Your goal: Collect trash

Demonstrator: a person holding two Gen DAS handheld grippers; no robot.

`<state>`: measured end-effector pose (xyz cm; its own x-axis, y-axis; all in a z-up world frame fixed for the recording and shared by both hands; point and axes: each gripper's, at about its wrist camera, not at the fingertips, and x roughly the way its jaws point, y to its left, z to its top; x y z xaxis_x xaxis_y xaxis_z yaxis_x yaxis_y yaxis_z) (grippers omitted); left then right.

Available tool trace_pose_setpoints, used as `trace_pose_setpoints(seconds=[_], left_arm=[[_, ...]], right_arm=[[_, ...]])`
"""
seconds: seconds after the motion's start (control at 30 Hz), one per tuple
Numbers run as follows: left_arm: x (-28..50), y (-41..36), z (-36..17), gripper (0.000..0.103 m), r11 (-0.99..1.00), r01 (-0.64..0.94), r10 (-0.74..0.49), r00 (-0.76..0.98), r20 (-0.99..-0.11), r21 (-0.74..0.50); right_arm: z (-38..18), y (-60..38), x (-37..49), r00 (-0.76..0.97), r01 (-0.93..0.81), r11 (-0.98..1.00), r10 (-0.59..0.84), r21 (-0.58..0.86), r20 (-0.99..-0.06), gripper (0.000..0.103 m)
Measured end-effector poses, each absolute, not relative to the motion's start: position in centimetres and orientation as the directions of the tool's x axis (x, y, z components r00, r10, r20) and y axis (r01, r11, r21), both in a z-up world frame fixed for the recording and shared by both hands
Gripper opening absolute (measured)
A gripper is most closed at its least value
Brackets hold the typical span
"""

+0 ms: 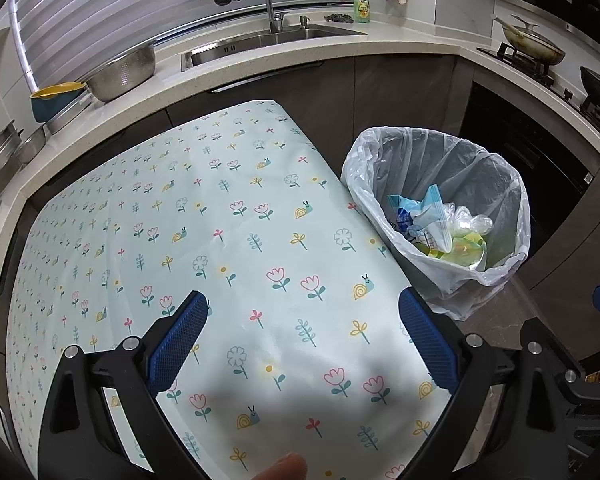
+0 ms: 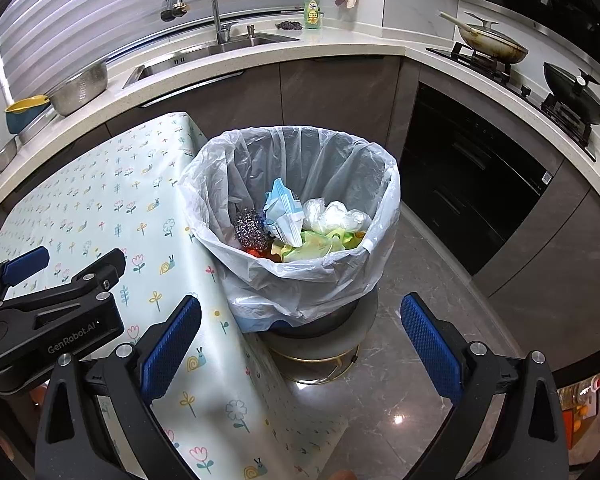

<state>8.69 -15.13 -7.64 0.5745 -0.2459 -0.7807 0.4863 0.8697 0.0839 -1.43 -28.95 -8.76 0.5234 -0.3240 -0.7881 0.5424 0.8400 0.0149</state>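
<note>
A trash bin [image 1: 384, 152] [image 2: 252, 276] lined with a clear plastic bag stands on a round stool beside the table's right edge. Inside lie crumpled wrappers [image 1: 440, 224] [image 2: 288, 216], clear plastic, yellow-green packaging and a silvery scrubber [image 2: 250, 226]. My left gripper [image 1: 302, 308] hovers open over the flowered tablecloth [image 1: 220, 240] [image 2: 100, 208], nothing between its blue pads. My right gripper [image 2: 300, 312] is open too, held in front of the bin and above the floor, empty. The left gripper's body [image 2: 48, 320] shows at the left of the right wrist view.
A kitchen counter [image 1: 300, 56] curves behind, with a sink [image 1: 268, 40], faucet, metal colander [image 1: 124, 72] and dish soap bottle [image 1: 362, 6]. A stove with a pan [image 2: 492, 44] and a dark wok [image 2: 576, 92] is at the right. Dark cabinets and a grey tiled floor [image 2: 400, 380] surround the stool.
</note>
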Motion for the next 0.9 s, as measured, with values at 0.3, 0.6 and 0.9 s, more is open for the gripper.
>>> trace_pose_setpoints(seconds=[0.3, 0.6, 0.9], left_arm=[[8.63, -15.20, -7.56, 0.092, 0.870, 0.484, -0.242, 0.579, -0.779, 0.089], [8.60, -15.32, -7.50, 0.092, 0.871, 0.481, -0.238, 0.584, -0.776, 0.095], [8.76, -15.30, -7.50, 0.092, 0.872, 0.479, -0.233, 0.589, -0.774, 0.102]], right_arm=[[-8.71, -28.91, -1.53, 0.527, 0.538, 0.843, -0.325, 0.013, -0.785, 0.096], [-8.71, -28.85, -1.48, 0.524, 0.536, 0.844, -0.329, 0.004, -0.785, 0.096], [-8.76, -28.89, -1.45, 0.522, 0.534, 0.845, -0.330, 0.000, -0.786, 0.096]])
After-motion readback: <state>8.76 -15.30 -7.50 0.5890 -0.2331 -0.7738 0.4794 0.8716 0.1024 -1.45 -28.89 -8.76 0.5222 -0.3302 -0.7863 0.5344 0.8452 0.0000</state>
